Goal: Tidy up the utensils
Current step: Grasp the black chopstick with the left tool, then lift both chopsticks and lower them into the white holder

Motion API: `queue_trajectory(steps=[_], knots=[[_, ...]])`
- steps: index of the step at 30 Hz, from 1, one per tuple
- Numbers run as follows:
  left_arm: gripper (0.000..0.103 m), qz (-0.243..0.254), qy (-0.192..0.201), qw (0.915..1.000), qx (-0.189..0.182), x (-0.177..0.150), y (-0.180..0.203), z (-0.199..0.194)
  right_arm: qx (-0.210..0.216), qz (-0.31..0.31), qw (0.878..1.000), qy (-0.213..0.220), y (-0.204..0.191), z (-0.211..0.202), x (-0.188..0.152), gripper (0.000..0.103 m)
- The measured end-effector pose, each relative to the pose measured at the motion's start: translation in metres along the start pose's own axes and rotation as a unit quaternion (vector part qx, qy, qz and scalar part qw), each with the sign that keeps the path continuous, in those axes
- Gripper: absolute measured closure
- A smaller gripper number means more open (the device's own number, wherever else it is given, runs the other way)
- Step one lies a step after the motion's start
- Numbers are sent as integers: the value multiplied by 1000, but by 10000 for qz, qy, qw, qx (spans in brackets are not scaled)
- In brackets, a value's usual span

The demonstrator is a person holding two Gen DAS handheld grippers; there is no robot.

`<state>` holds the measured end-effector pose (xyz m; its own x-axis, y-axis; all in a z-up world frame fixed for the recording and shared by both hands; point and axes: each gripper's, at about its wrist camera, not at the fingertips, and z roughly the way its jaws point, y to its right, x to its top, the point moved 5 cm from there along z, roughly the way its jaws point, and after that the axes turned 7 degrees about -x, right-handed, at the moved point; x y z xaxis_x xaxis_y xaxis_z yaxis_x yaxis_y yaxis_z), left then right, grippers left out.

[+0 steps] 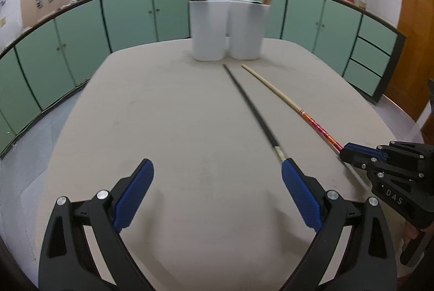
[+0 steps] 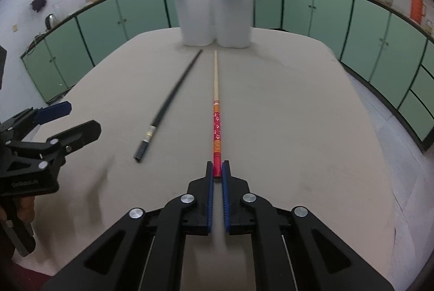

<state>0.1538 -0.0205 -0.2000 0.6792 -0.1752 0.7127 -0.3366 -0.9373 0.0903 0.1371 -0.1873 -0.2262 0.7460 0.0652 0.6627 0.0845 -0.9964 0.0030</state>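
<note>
A red-and-bamboo chopstick (image 2: 216, 101) lies on the beige table (image 2: 298, 114), pointing at two white holders (image 2: 217, 17). My right gripper (image 2: 217, 169) is shut on its red end; this also shows in the left wrist view (image 1: 344, 150). A black chopstick (image 2: 173, 98) lies to its left, also in the left wrist view (image 1: 249, 109). My left gripper (image 1: 217, 177) is open, and its right finger (image 1: 298, 188) is right beside the black chopstick's near end. The holders (image 1: 227, 28) hold several chopsticks.
Green cabinets (image 1: 130, 17) with a counter, sink tap and window run behind the table. A wooden door (image 1: 415, 41) stands at the right. The table's rounded edges (image 1: 67, 114) drop to a grey floor.
</note>
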Motion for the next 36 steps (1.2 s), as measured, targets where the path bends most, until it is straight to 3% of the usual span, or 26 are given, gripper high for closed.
queue_trajectory(steps=[5, 8, 22, 25, 27, 28, 36], knots=[[11, 56, -116, 9997, -215, -1, 22, 10, -68, 276, 9996, -4, 21, -1, -3, 97], [23, 103, -206, 9993, -305, -1, 33, 17, -50, 354, 9993, 66, 28, -1, 2, 97], [55, 74, -515, 9982, -288, -6, 44, 38, 73, 335, 9994, 97, 22, 1, 1, 97], [70, 132, -503, 9982, -292, -6, 47, 38, 68, 298, 9995, 79, 19, 2, 1, 97], [90, 172, -492, 9982, -309, -5, 49, 39, 42, 274, 9996, 56, 18, 2, 1, 97], [94, 183, -494, 9981, -332, -5, 50, 39, 24, 259, 9996, 51, 18, 2, 1, 97], [96, 198, -446, 9983, -315, -4, 44, 26, -160, -10, 9998, 80, 15, -3, 3, 97]])
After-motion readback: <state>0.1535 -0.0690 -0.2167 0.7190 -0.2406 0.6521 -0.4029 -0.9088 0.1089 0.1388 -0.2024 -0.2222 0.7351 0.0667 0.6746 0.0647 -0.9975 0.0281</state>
